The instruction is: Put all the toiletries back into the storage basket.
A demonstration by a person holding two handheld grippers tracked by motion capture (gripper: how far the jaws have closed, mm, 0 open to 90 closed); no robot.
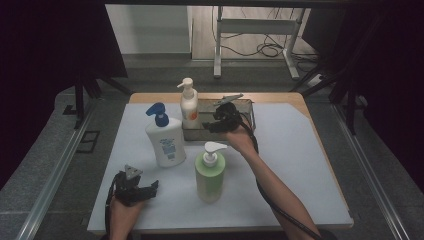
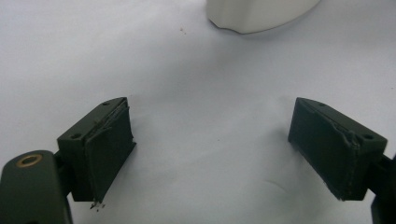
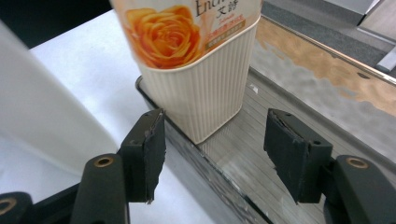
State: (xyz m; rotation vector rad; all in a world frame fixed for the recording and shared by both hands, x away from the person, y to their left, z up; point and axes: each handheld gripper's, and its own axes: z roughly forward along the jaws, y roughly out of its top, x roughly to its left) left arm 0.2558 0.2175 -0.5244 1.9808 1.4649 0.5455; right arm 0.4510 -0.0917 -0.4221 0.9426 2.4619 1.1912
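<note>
A cream pump bottle (image 1: 188,102) with an orange rose label (image 3: 196,60) stands upright in the left end of a shallow metal tray (image 1: 247,107) at the back of the table. My right gripper (image 1: 209,125) hovers just right of that bottle; in the right gripper view it (image 3: 215,154) is open, with the bottle's base a little beyond the pads and untouched. My left gripper (image 1: 150,189) rests near the front left and is open over bare white mat (image 2: 212,154). The base of a white bottle (image 2: 257,14) lies ahead of it.
A white bottle with a blue pump (image 1: 165,137) stands left of centre, and a green bottle with a white pump (image 1: 210,175) stands in front of the right forearm. The white mat (image 1: 300,165) covers the wooden table. A metal stand and cables (image 1: 265,47) lie on the floor behind.
</note>
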